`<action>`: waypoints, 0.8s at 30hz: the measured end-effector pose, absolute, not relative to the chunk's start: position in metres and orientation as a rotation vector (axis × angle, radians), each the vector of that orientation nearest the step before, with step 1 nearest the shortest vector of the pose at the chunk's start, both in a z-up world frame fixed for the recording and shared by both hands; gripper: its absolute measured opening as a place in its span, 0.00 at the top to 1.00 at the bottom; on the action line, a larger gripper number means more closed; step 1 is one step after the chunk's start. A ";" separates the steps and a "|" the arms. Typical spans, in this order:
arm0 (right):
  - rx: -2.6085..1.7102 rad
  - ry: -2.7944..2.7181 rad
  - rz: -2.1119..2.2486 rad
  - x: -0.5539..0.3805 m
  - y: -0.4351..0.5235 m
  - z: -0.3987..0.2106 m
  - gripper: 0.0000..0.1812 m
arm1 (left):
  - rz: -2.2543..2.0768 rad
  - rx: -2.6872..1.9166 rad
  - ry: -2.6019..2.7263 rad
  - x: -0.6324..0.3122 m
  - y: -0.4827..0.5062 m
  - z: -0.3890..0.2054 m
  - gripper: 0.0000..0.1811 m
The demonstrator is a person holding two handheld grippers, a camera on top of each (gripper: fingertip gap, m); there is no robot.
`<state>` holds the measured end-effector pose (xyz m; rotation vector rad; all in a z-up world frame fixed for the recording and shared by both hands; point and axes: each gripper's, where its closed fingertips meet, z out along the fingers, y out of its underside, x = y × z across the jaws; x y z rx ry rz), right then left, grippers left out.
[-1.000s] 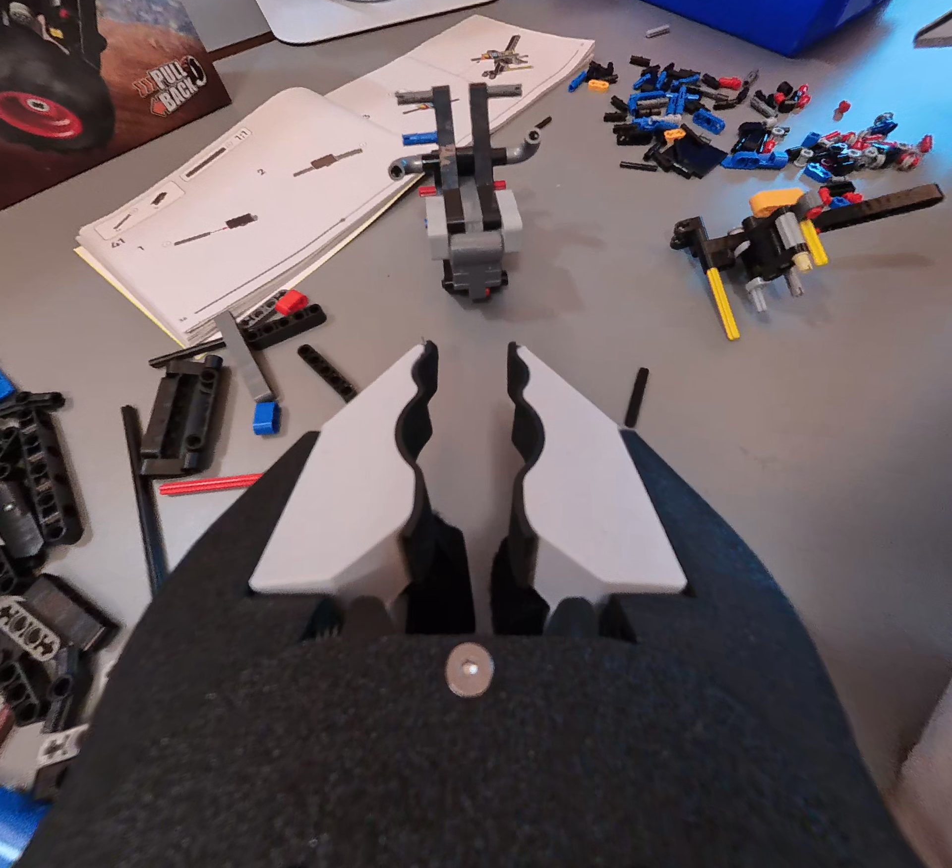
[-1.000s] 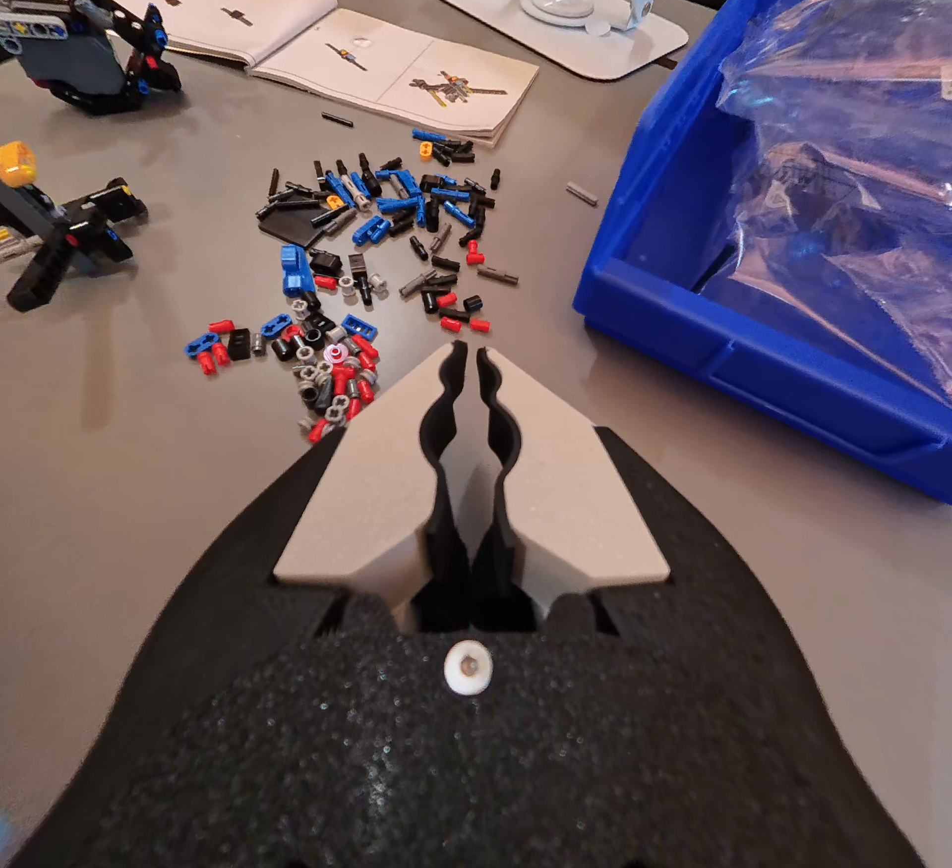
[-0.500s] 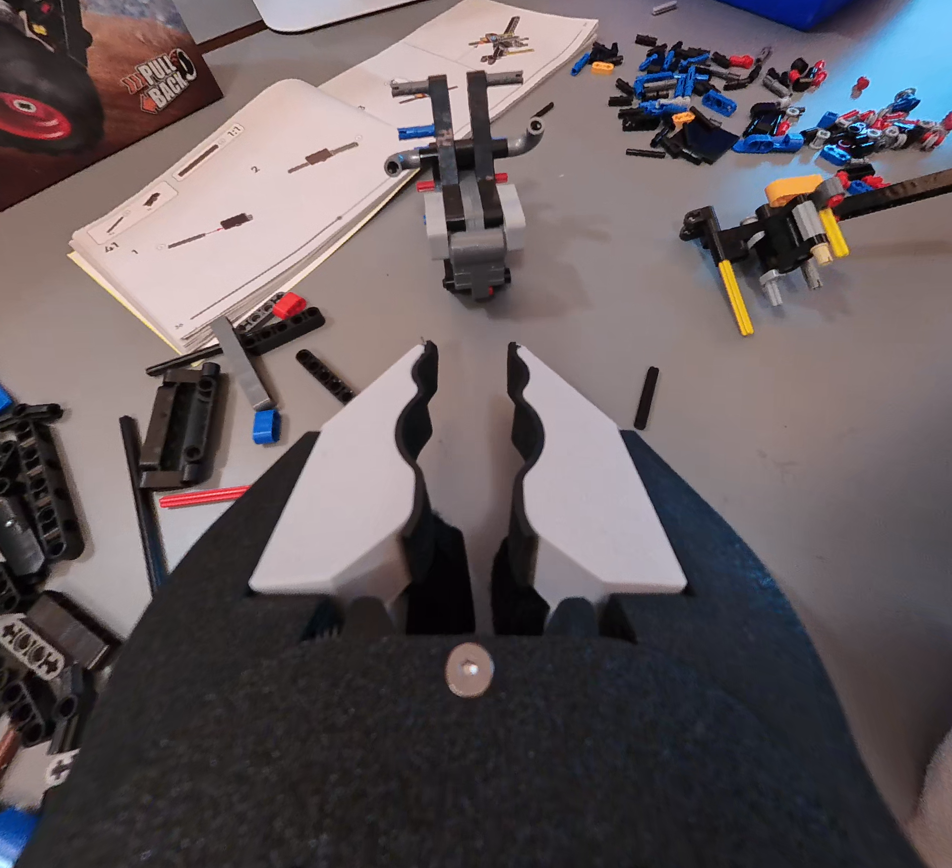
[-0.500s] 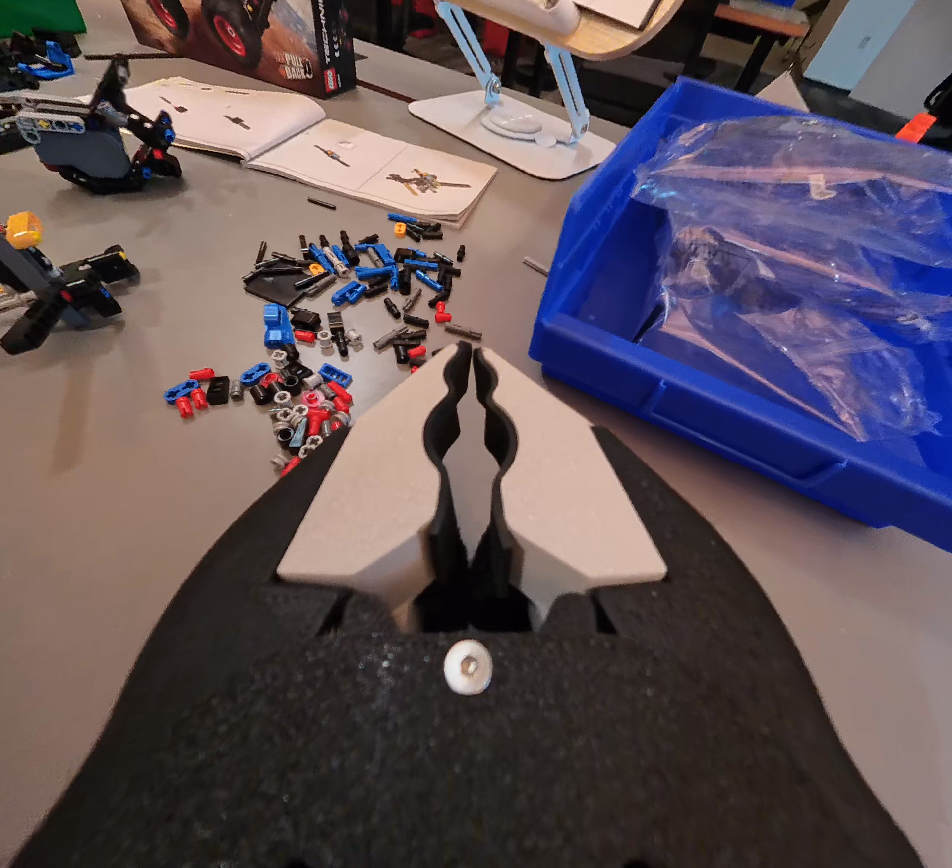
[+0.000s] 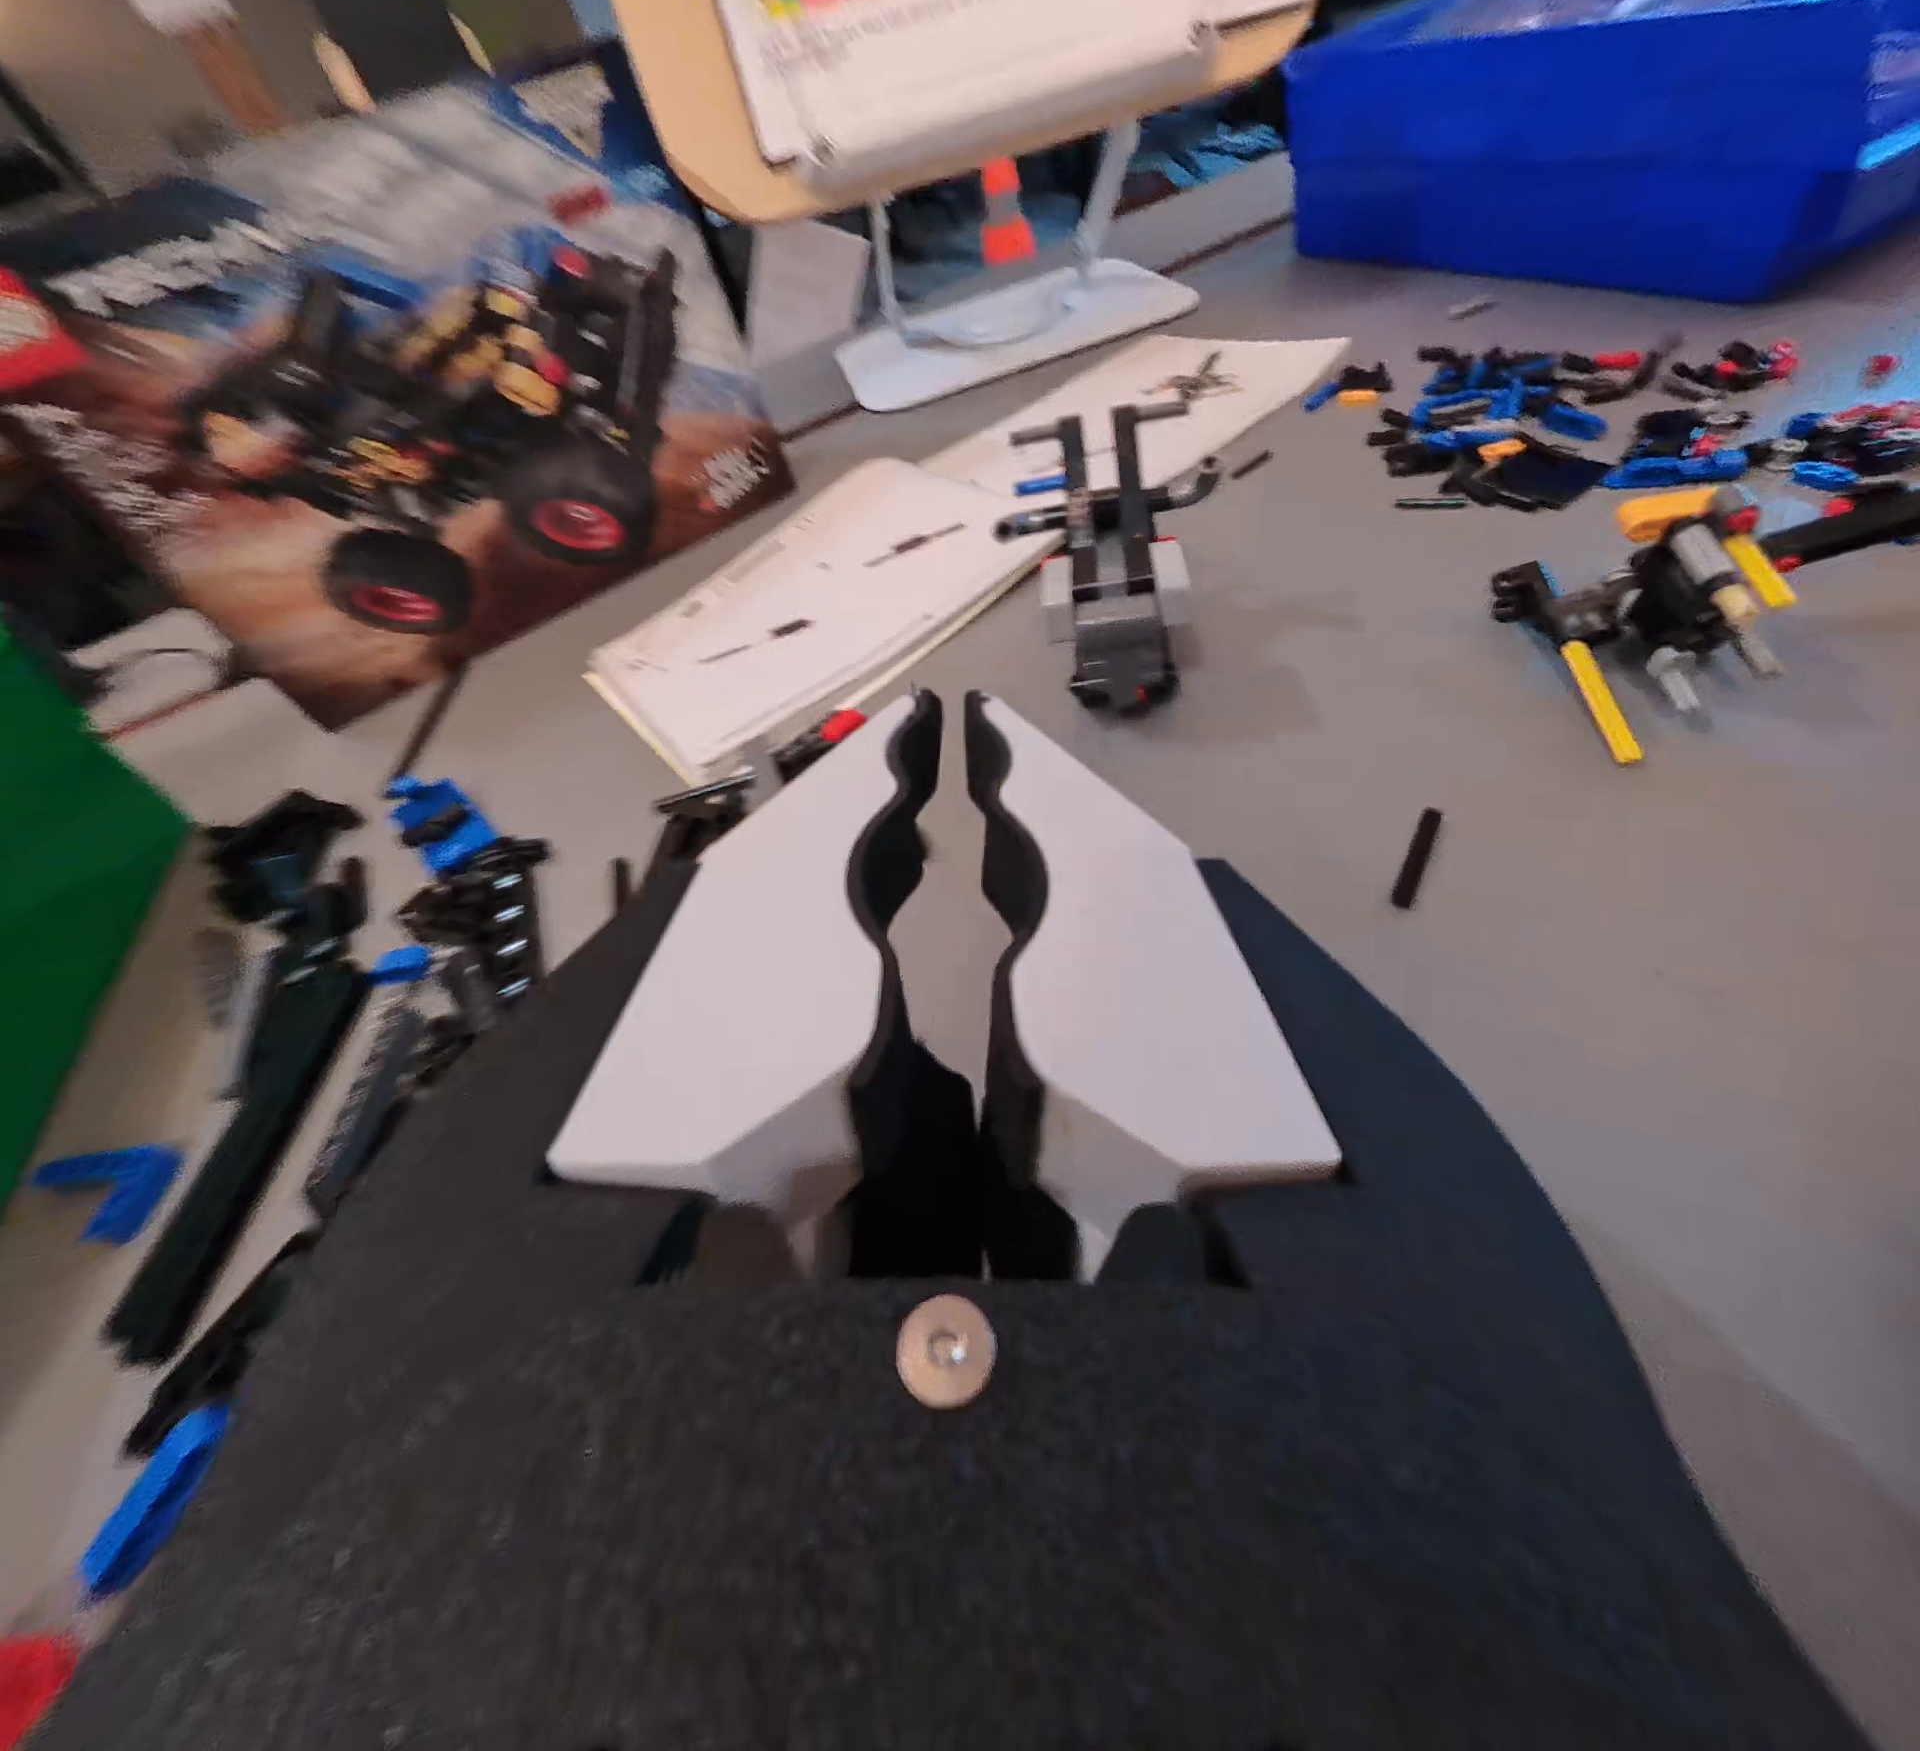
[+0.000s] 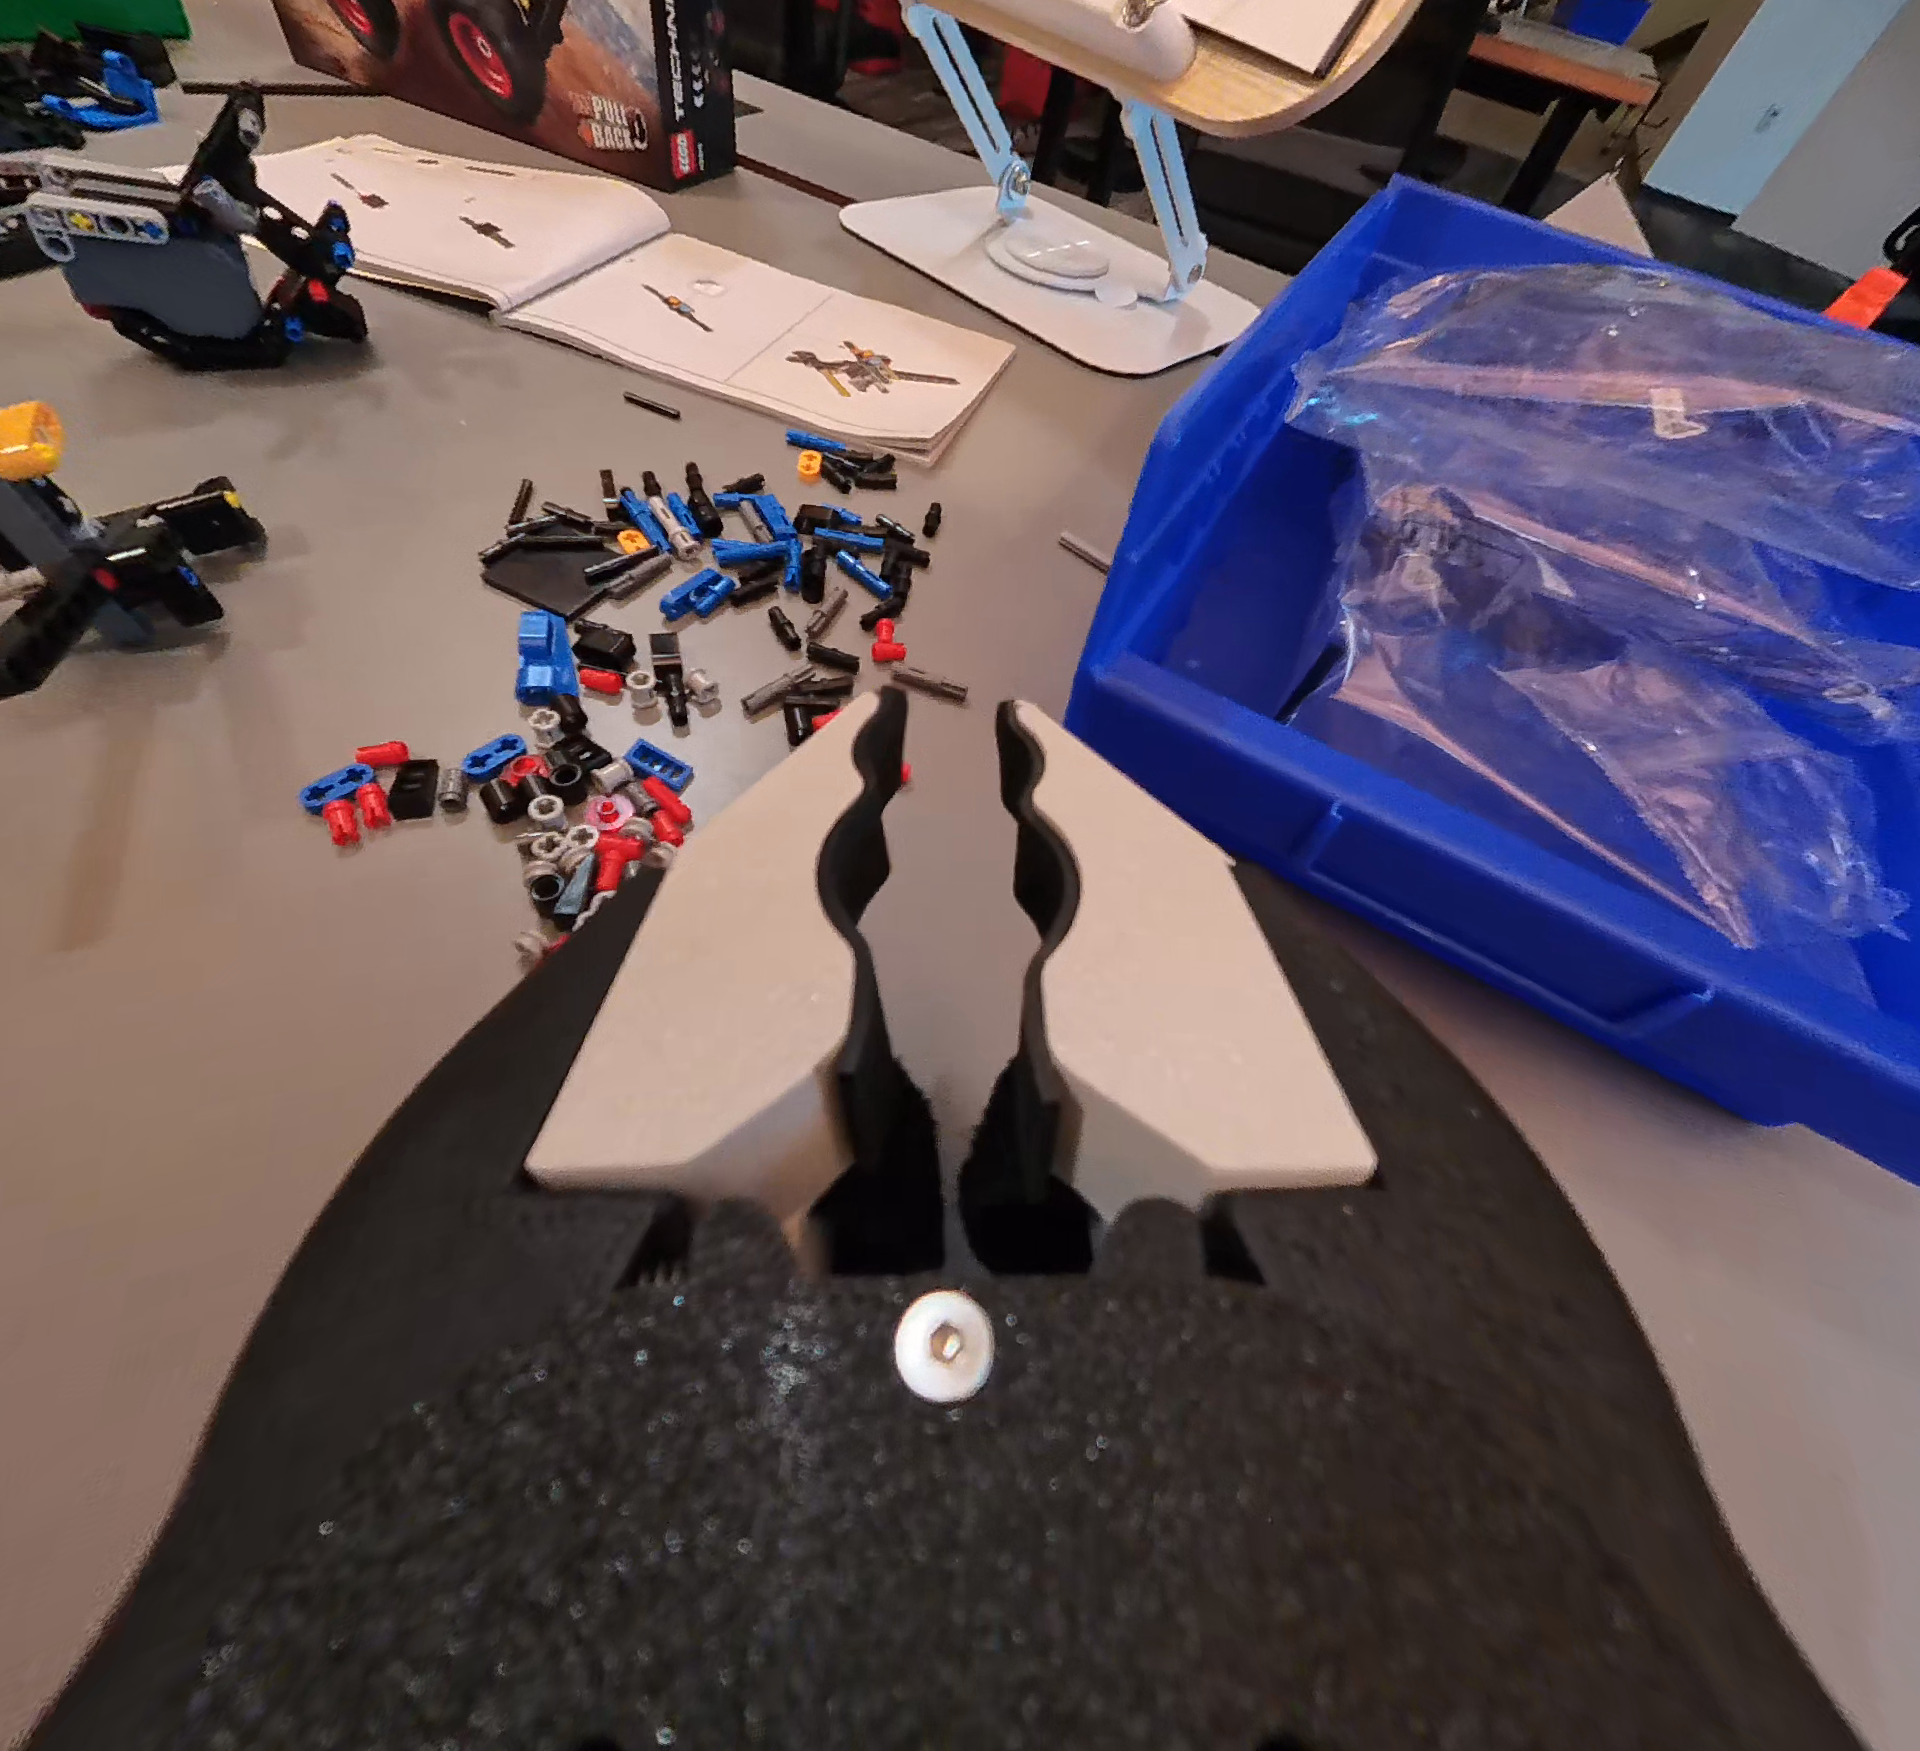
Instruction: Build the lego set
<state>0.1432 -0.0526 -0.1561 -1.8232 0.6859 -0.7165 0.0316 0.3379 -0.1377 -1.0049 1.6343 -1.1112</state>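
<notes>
My left gripper [image 5: 948,709] is shut and empty, held above the grey table. Ahead of it stands a grey and black lego assembly [image 5: 1117,600] beside the open instruction booklet [image 5: 831,600]. A second black assembly with yellow parts [image 5: 1662,589] lies to the right. My right gripper [image 6: 951,709] is open and empty above the near edge of a pile of small blue, black and red pieces [image 6: 707,579]. The grey assembly [image 6: 177,267] and the yellow-tipped one [image 6: 94,558] show at the far left of the right wrist view.
A blue bin [image 6: 1299,766] holding clear plastic bags [image 6: 1610,506] stands right of the pile. The lego box [image 5: 395,413] and a book stand [image 6: 1039,278] are at the back. Black beams [image 5: 312,974] lie at the left, a black pin [image 5: 1415,858] near the left gripper. My hands' fingertips stand some 40 cm from each other.
The left gripper has closed and tilted up, so the box and stand came into view. The right gripper has opened from nearly shut and also tilted up.
</notes>
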 end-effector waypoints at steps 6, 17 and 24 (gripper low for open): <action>-1.855 0.685 -0.691 0.144 -0.050 -0.161 0.90 | -1.012 -1.021 1.565 -0.006 0.368 -0.137 1.00; -1.891 0.642 -0.687 0.140 -0.045 -0.164 0.91 | -1.020 -1.167 1.540 -0.026 0.432 -0.143 0.97; -1.915 0.645 -0.687 0.141 -0.044 -0.168 0.91 | -1.052 -1.221 1.558 -0.022 0.440 -0.147 0.93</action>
